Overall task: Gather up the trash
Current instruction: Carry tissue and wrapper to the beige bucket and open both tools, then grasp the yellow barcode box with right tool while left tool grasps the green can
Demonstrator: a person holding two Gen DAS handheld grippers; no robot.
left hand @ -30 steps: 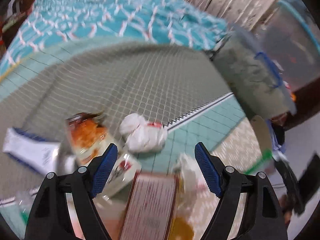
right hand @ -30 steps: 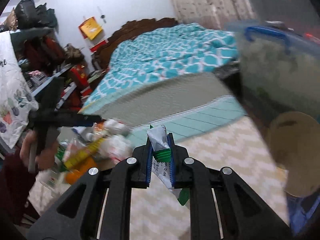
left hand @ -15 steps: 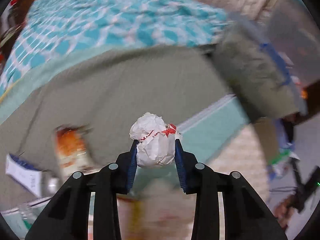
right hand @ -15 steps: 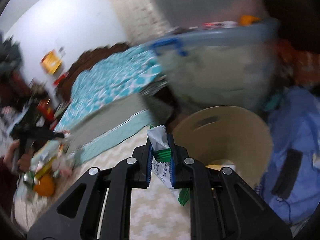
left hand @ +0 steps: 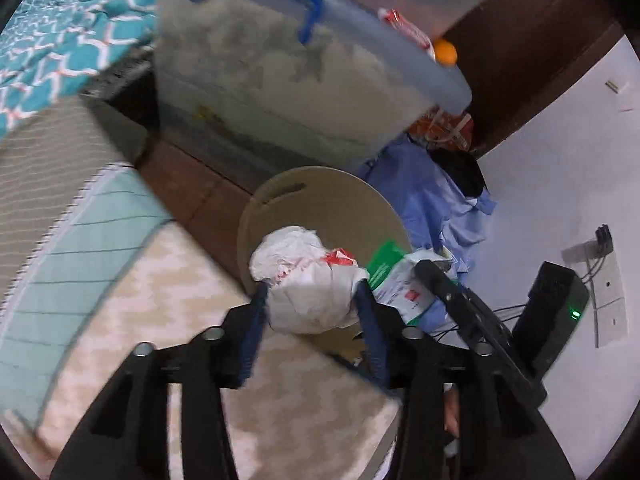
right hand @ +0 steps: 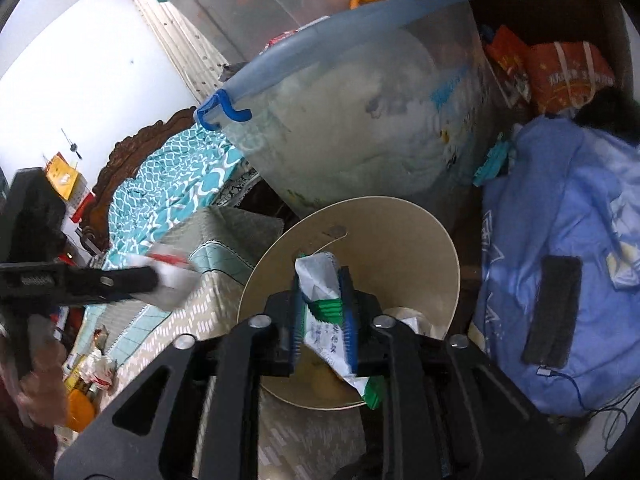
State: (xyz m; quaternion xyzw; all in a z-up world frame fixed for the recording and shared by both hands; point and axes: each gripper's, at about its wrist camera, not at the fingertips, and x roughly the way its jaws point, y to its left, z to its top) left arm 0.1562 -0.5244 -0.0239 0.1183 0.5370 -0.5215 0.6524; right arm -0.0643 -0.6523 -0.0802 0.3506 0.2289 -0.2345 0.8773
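My left gripper (left hand: 312,294) holds a crumpled white paper ball (left hand: 308,280) with red print just above the beige round bin (left hand: 320,200). Its jaws are opening, and both blue pads still touch the ball. In the right wrist view my right gripper (right hand: 322,292) hangs over the same bin (right hand: 400,240). Its jaws are opening too, with a green and white wrapper (right hand: 324,312) still caught between the pads. The left wrist view shows that wrapper (left hand: 400,284) beside the ball. In the right wrist view the left gripper's fingers (right hand: 120,280) come in from the left.
A clear storage box (left hand: 280,80) with blue handles looms right behind the bin. A blue bag (right hand: 560,260) lies to its right. A black box with a green light (left hand: 556,312) stands by the white wall. More trash (right hand: 92,368) lies on the patterned mat at lower left.
My left gripper shut on the paper ball in the pile and swung it right, over the bin. My right gripper carried the wrapper from the mat to above the bin.
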